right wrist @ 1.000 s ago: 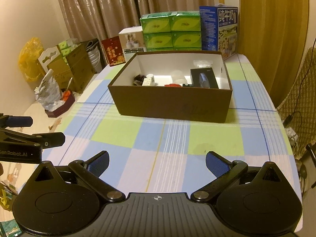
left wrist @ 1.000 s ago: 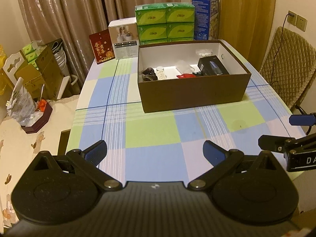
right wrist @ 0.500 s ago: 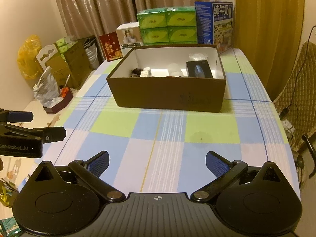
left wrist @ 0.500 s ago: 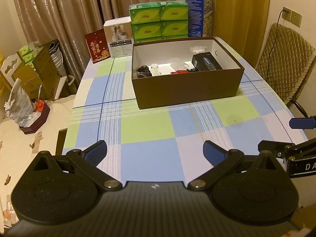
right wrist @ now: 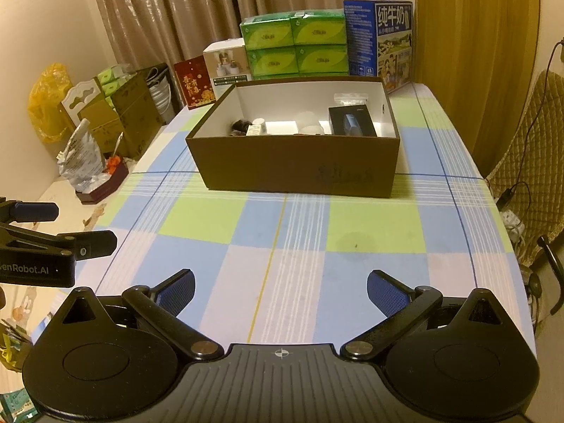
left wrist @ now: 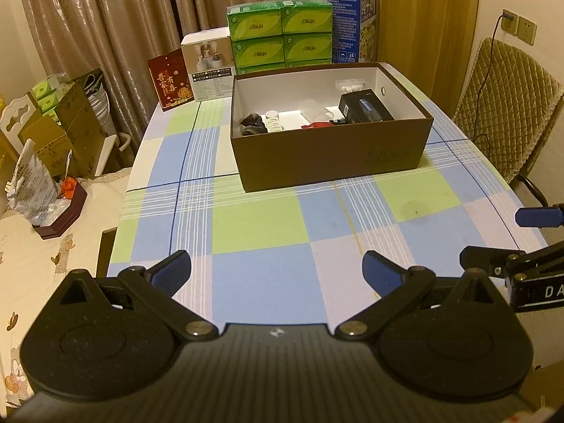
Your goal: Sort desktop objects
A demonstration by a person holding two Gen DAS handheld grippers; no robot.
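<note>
A brown open box (left wrist: 331, 162) (right wrist: 296, 172) stands on the checked tablecloth. Inside it lie a black case (left wrist: 365, 107) (right wrist: 352, 125), a small white bottle (left wrist: 273, 123) (right wrist: 256, 127), a dark object (left wrist: 252, 124), a red item (left wrist: 315, 126) and a clear bag (left wrist: 349, 86). My left gripper (left wrist: 276, 269) is open and empty over the table's near edge. My right gripper (right wrist: 280, 290) is open and empty, beside it to the right. Each gripper shows at the edge of the other's view.
Green tissue packs (left wrist: 280, 37), a blue milk carton (right wrist: 379, 40), a white box (left wrist: 208, 67) and a red card (left wrist: 169, 83) stand behind the box. A padded chair (left wrist: 507, 112) is at the right. Cartons and bags (right wrist: 105, 112) sit left of the table.
Both grippers have drawn back from the box toward the table's near edge, so the box looks farther away. Both stay open and empty.
</note>
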